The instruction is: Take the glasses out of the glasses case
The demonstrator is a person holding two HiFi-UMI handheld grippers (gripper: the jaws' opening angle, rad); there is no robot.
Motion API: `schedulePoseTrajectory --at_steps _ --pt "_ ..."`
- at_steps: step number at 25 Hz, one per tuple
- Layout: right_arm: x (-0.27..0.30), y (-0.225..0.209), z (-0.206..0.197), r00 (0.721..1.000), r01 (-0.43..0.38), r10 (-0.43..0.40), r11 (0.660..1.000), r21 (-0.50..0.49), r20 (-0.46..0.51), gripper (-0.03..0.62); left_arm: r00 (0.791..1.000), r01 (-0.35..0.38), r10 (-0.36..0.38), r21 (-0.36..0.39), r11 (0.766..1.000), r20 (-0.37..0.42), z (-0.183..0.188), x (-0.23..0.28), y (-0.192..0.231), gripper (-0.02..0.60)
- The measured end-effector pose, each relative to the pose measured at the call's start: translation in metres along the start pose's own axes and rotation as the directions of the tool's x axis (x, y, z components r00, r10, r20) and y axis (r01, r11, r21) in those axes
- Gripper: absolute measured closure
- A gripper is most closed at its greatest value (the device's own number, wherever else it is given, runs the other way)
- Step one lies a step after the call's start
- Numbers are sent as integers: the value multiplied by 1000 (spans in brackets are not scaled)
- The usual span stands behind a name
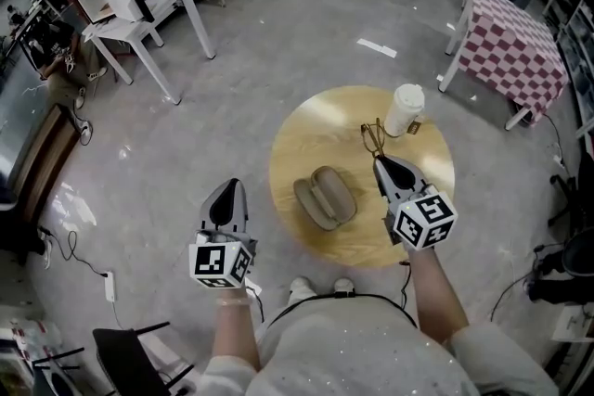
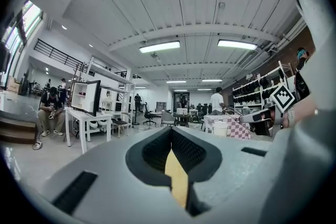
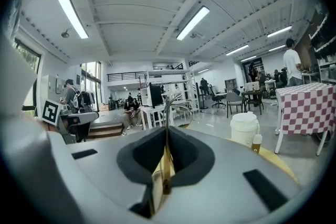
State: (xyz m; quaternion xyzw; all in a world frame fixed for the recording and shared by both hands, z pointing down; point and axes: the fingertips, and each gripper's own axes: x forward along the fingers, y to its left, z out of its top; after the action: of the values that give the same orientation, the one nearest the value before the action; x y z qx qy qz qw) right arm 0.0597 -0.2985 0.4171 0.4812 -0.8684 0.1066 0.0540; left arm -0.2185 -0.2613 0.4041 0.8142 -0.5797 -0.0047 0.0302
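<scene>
Glasses [image 1: 374, 137], thin with dark wire frames, are pinched at the tips of the right gripper [image 1: 379, 160] above the far side of a round, light wooden table [image 1: 316, 125], clear of the tabletop and well apart from their case. From the head view we see their long axis running away from the person, out past the jaw tips toward a white lidded paper cup [image 1: 405, 109]. In the right gripper view the glasses [image 3: 166, 107] show as a fine wire rising upright from between the jaws, with a curved rim looping off to its right. The right gripper [image 3: 167, 131] has its dark pads drawn narrow on that wire. The taupe oval clamshell glasses case [image 1: 325, 197] lies open near the table's middle, its two halves side by side and hollow sides up, its long axis slanting from upper left to lower right in the head view. The left gripper [image 1: 229, 185] is held off the table's near-left edge over the grey floor, and its own view shows the left gripper [image 2: 171, 131] with jaws pressed together on nothing. Just beside the cup [image 3: 244, 128] stands a small brown bottle [image 3: 256, 142], and its print is too small for us to read. Each gripper's cube bears black-and-white square markers [image 1: 425, 218].
</scene>
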Motion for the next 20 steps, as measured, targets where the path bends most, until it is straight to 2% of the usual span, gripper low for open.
schedulePoseTrajectory --at_steps 20 --pt "5 -9 6 1000 -12 12 1000 -8 22 577 999 -41 41 -8 999 30 9 5 8 577"
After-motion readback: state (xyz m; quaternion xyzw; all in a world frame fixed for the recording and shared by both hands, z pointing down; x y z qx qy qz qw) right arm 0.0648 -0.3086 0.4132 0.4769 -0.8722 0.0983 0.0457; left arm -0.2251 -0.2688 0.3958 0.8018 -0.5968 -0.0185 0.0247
